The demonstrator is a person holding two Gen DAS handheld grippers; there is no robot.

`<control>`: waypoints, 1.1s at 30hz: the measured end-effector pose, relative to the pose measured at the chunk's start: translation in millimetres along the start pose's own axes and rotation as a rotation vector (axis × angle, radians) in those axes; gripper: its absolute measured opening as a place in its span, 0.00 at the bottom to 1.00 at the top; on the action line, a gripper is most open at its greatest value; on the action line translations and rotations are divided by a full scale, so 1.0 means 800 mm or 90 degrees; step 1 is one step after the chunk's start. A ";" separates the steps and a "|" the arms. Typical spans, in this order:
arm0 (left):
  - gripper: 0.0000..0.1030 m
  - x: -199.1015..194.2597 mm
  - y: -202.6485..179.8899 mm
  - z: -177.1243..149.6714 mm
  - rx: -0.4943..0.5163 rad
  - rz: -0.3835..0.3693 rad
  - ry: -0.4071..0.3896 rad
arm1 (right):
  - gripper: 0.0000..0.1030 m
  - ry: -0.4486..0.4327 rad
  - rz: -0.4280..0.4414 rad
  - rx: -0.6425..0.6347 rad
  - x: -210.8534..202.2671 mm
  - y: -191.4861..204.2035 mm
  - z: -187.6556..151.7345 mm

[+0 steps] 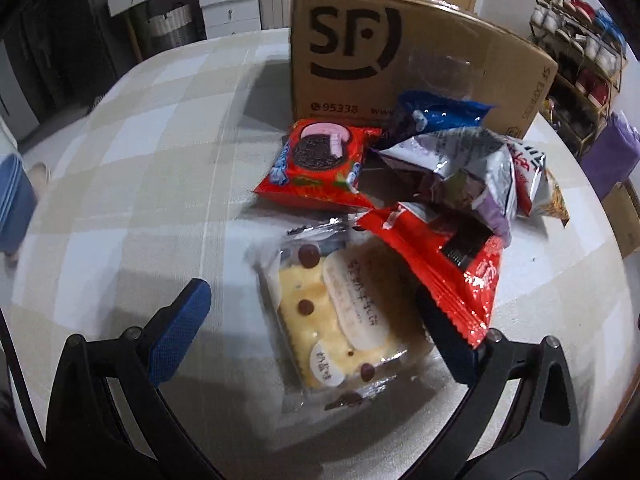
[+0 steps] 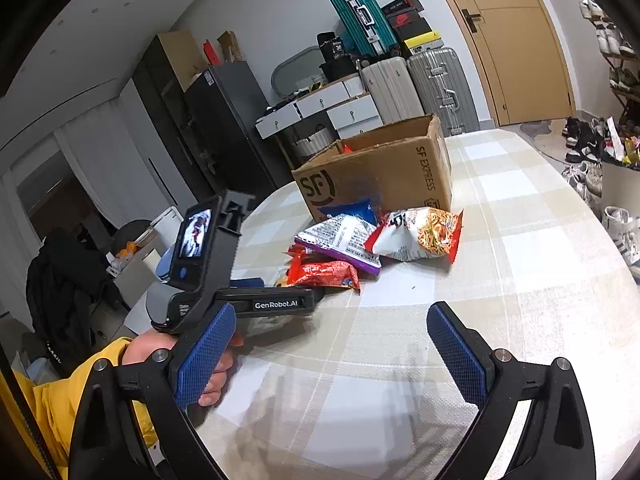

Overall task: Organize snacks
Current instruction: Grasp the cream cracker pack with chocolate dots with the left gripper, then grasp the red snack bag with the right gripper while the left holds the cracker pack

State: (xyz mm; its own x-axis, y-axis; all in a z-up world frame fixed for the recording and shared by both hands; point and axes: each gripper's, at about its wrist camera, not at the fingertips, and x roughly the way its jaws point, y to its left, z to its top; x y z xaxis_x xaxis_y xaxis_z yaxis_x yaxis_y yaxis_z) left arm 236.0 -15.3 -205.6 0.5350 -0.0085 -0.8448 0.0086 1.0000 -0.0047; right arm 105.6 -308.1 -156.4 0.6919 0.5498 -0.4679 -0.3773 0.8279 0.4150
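Note:
A pile of snack packets lies in front of an open SF cardboard box [image 1: 400, 60] on the checked tablecloth. In the left wrist view my left gripper [image 1: 316, 320] is open, its fingers on either side of a clear packet of yellow biscuits [image 1: 340, 316]. The right finger sits under the edge of a red packet [image 1: 452, 268]. Behind lie a red Oreo packet [image 1: 320, 164], a silver-purple bag [image 1: 460, 168] and a blue packet [image 1: 440, 114]. My right gripper [image 2: 332, 352] is open and empty above bare cloth, well short of the pile [image 2: 360, 240] and box [image 2: 384, 168].
The left hand-held gripper body [image 2: 224, 280] and a hand in a yellow sleeve show at the left of the right wrist view. A noodle-snack bag [image 2: 420, 236] lies beside the box. Suitcases [image 2: 420, 80], drawers and a shoe rack [image 1: 576, 64] stand beyond the table [image 2: 520, 280].

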 end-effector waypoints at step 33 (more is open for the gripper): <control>0.54 -0.060 0.087 -0.042 -0.048 -0.116 -0.033 | 0.95 0.199 -0.027 0.009 0.189 0.029 0.044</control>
State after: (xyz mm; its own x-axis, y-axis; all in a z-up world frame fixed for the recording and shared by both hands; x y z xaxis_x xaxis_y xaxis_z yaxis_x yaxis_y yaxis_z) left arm 182.7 54.5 -183.1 0.5731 -0.1877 -0.7977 0.0467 0.9793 -0.1969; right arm 223.5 -209.4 -189.9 0.4838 0.5240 -0.7010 -0.3415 0.8505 0.4000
